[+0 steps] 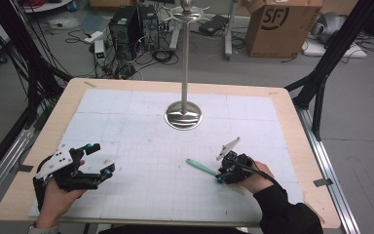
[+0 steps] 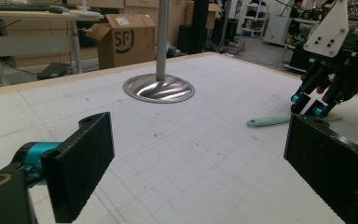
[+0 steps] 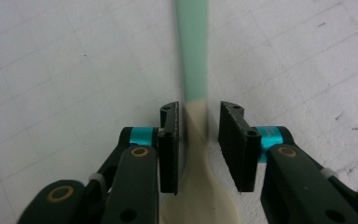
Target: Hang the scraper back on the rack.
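Note:
A utensil with a mint-green handle (image 1: 202, 167) and a beige head lies flat on the white gridded mat (image 1: 141, 131), right of centre near the front. My right gripper (image 1: 220, 176) sits low over it. In the right gripper view the jaws straddle the utensil (image 3: 193, 56) where green meets beige, narrowly open, with a thin gap at the right pad (image 3: 230, 140). My left gripper (image 1: 103, 159) rests at the front left, wide open with nothing between its jaws. The left gripper view shows the utensil (image 2: 268, 122) lying beneath the right gripper (image 2: 307, 105).
A tall metal stand with a round shiny base (image 1: 183, 116) rises from the mat's far middle, and the same base (image 2: 158, 87) appears in the left gripper view. Beyond the table are a cardboard box (image 1: 282, 24), computer towers (image 1: 126, 29) and cables on the floor.

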`<state>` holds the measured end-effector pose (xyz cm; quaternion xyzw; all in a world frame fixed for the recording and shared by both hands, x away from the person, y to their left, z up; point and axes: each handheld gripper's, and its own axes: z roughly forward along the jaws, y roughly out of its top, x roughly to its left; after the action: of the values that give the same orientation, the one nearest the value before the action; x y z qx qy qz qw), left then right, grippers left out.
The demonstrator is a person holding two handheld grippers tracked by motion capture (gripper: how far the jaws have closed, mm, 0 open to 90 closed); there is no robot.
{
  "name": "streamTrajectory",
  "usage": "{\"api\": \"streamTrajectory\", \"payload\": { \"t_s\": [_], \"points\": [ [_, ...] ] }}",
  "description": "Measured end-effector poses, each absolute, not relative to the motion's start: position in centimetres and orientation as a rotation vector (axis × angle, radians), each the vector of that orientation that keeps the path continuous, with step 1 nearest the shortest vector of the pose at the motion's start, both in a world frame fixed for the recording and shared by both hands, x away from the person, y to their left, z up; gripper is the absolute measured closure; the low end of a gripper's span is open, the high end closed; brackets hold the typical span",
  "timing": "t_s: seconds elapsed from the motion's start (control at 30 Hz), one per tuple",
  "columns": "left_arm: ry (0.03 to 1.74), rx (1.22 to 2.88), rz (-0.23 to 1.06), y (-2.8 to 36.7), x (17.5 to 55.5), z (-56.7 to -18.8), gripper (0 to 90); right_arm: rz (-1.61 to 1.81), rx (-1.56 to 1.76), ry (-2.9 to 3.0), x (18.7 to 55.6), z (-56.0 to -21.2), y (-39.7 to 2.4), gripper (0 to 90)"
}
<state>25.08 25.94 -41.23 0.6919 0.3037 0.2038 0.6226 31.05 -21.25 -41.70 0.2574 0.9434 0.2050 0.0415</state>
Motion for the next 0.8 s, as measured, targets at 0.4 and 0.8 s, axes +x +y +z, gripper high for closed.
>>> {"api": "streamTrajectory", "payload": {
  "t_s": [0.4,0.8],
  "points": [
    [0.697,1.598,0.455,25.8,25.2,-41.3,9.0,0.568,0.766,2.924,31.5,-41.5,-20.7,80.8],
    [0.704,1.596,0.454,26.0,25.3,-41.4,9.0,0.826,0.883,2.791,31.4,-40.3,-23.4,80.8]
  ]
}}
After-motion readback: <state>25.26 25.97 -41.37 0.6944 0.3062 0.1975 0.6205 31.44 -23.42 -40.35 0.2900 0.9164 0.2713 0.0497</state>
